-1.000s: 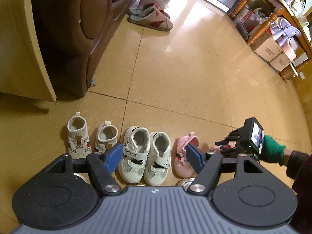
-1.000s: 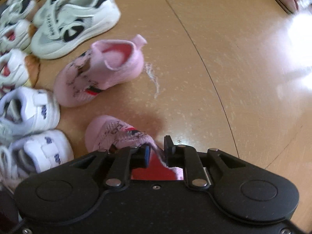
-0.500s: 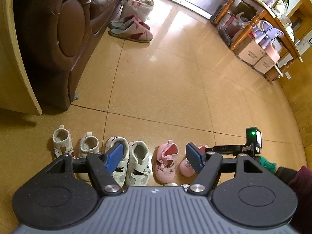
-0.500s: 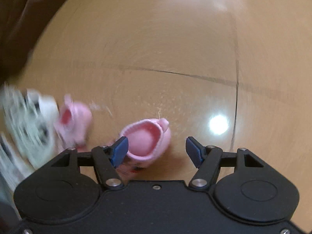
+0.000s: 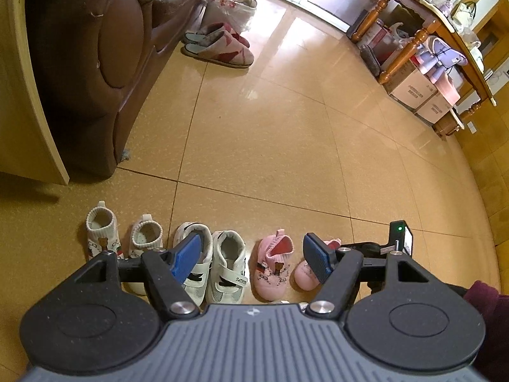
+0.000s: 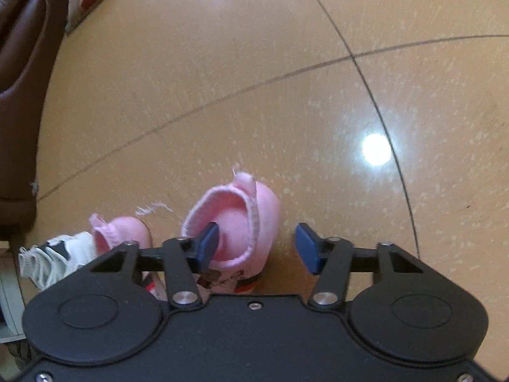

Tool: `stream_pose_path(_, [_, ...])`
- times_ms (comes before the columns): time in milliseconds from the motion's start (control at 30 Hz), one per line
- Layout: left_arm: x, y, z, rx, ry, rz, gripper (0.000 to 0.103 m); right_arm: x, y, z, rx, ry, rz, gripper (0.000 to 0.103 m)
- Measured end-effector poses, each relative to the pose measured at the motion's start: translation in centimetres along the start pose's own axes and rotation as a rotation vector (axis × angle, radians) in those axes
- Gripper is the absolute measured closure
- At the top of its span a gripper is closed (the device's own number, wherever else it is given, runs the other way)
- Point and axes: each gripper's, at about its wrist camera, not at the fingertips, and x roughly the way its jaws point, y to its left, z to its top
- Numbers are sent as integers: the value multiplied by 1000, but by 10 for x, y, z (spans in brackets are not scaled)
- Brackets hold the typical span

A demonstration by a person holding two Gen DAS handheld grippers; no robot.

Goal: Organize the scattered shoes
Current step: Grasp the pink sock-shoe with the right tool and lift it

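Hovered above the tiled floor (image 5: pixel 254 133) with the left claw (image 5: pixel 251 256) spread wide and empty. Looked down on a neat row: cream sock shoes (image 5: pixel 101 232), white strap sneakers (image 5: pixel 227 264), pink baby shoes (image 5: pixel 273 262). Sat with the right claw (image 6: pixel 256 245) wide too, gripping nothing, its left finger (image 6: pixel 208 243) inside the collar of the rightmost pink shoe (image 6: pixel 251 210), the shoe standing on the floor beside its mate (image 6: pixel 122 230).

Six small shoes stand upright in a neat row on the tan tiled floor: two cream sock shoes (image 5: pixel 101 234) on the left, two white strap sneakers (image 5: pixel 211 267) in the middle, two pink knit shoes (image 5: pixel 274 262) on the right, all heel openings facing the room.
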Motion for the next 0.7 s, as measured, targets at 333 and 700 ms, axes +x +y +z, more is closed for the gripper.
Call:
stream_pose_path(333, [-1,1,0,3,0,-11,32,6,14,9,-81,13,48,89])
stream_pose_path(700, [-8,11,-4,-15,-11,-2,32,3,21,5,-12,25,148,89])
